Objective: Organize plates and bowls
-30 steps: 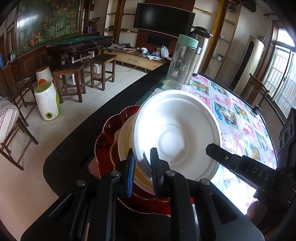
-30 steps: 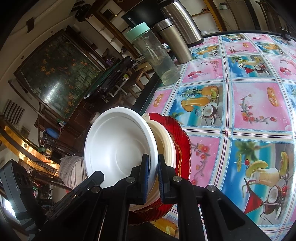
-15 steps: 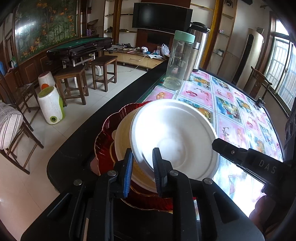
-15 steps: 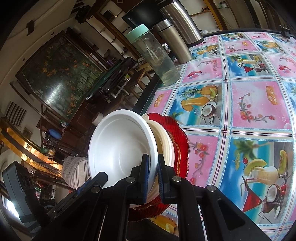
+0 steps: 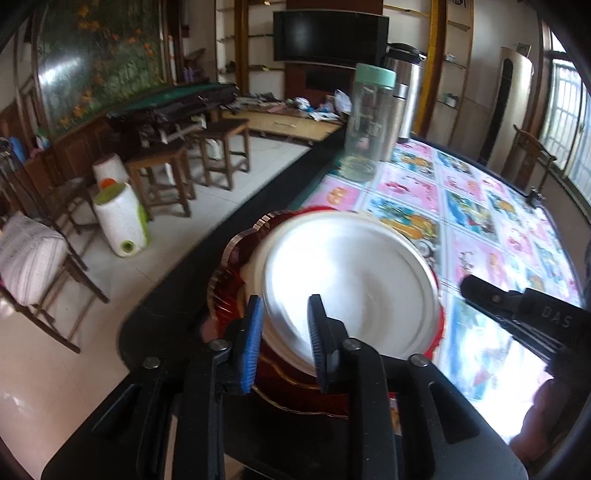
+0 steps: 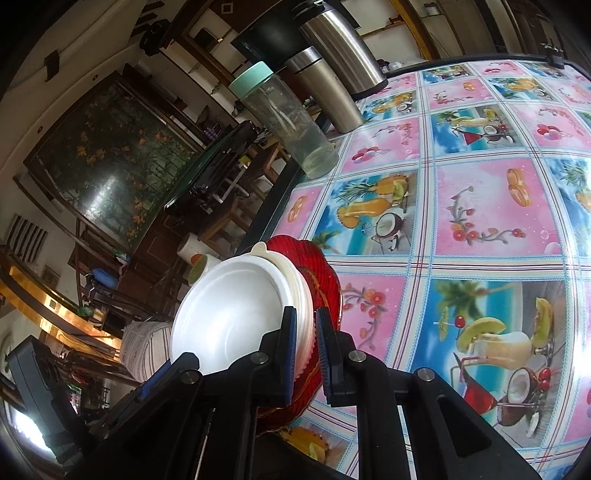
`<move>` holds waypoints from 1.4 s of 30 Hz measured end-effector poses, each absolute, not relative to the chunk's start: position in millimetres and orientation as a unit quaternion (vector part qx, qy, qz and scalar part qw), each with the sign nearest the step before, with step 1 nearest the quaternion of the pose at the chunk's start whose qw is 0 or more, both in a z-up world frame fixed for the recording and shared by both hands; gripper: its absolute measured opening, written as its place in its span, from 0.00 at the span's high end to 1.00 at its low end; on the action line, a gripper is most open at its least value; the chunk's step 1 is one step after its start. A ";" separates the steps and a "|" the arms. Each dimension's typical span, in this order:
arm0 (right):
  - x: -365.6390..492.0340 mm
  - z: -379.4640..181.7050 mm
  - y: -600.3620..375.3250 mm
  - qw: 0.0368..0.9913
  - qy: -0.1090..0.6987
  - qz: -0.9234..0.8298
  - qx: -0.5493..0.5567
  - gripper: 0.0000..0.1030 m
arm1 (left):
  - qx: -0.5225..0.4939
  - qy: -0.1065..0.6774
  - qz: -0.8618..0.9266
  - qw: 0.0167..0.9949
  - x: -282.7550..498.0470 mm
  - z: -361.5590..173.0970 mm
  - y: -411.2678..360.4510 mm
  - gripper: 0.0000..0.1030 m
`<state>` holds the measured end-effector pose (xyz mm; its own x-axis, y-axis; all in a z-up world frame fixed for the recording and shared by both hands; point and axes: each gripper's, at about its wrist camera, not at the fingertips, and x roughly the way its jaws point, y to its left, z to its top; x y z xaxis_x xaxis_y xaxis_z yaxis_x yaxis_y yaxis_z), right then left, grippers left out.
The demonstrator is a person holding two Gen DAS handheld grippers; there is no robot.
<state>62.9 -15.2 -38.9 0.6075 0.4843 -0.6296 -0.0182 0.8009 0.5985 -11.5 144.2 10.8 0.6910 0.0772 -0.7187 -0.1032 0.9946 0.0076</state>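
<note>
Both grippers at white bowl (image 5: 347,291): left gripper (image 5: 284,332) opening (loose), right gripper (image 6: 306,345) clamping rim.

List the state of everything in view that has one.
left gripper: open, jaws just opening, rim of white bowl between them
right gripper: shut on white bowl rim
white bowl: nested atop cream plate
cream plate: resting on red plate
red plate: bottom of stack, on table
clear bottle: upright, lid on
television: off

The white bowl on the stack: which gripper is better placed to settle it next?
Probably the right gripper: it pinches the white bowl rim. The left gripper has just been opening; the rim sits loose between its jaws.
</note>
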 end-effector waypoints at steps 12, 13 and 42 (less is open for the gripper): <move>60.0 -39.4 -49.3 0.851 0.404 0.134 0.307 0.86 | 0.046 0.273 0.117 0.954 -45.0 49.3 131.8 0.20; 59.1 -39.0 -54.8 0.852 0.401 0.132 0.309 0.86 | 0.047 0.266 0.116 0.956 -47.0 51.1 129.5 0.20; 14.2 -35.3 -247.9 0.912 0.257 0.024 0.318 0.04 | 0.008 0.202 0.053 0.978 -62.5 73.7 66.7 0.17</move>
